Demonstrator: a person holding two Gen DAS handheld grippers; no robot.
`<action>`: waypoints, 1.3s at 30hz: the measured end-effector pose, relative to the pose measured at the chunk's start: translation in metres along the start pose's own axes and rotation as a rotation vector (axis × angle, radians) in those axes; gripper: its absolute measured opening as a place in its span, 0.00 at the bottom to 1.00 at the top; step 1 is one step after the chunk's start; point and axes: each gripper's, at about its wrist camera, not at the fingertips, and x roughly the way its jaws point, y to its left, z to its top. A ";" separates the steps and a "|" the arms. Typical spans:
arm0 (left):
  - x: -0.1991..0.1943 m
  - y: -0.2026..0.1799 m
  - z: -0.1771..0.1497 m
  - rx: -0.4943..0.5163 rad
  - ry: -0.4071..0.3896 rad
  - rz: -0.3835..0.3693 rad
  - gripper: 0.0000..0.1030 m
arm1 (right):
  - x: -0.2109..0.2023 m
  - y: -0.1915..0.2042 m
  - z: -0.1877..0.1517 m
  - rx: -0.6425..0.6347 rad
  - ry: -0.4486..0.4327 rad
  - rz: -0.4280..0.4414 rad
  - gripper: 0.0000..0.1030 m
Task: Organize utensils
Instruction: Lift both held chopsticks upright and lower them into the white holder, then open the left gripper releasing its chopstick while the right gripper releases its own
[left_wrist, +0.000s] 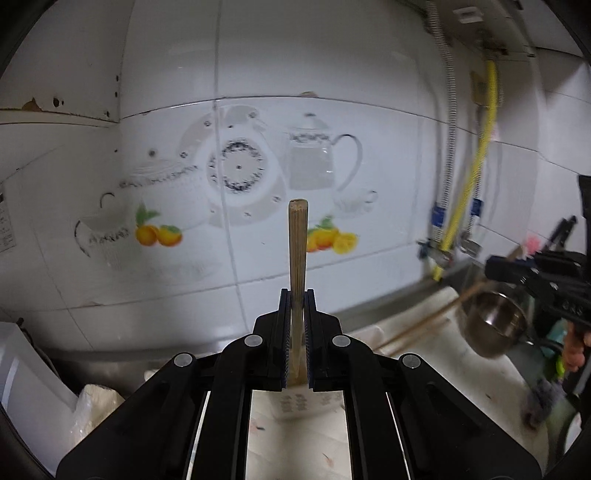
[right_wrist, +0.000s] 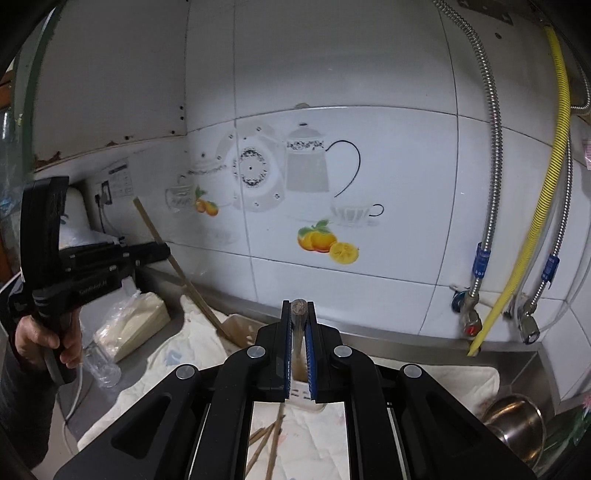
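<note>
Left tool (left_wrist: 297, 295) clamps a ribbed wooden spatula handle (left_wrist: 297, 240); right tool (right_wrist: 298, 308) clamps a round metal handle (right_wrist: 298, 307).

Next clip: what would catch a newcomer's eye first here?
Probably the wooden stick standing up, clamped in the left tool against the white tiled wall with its teapot-and-oranges picture. The right tool grips a metal handle, with loose chopsticks on the cloth below.
</note>
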 end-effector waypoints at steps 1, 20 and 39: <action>0.007 0.003 0.000 -0.018 0.003 0.000 0.06 | 0.005 0.000 0.000 -0.005 0.006 -0.009 0.06; 0.088 0.025 -0.060 -0.119 0.208 -0.033 0.06 | 0.086 -0.005 -0.034 0.009 0.165 -0.028 0.06; 0.065 0.019 -0.062 -0.105 0.170 0.000 0.45 | 0.070 -0.011 -0.031 0.025 0.109 -0.050 0.24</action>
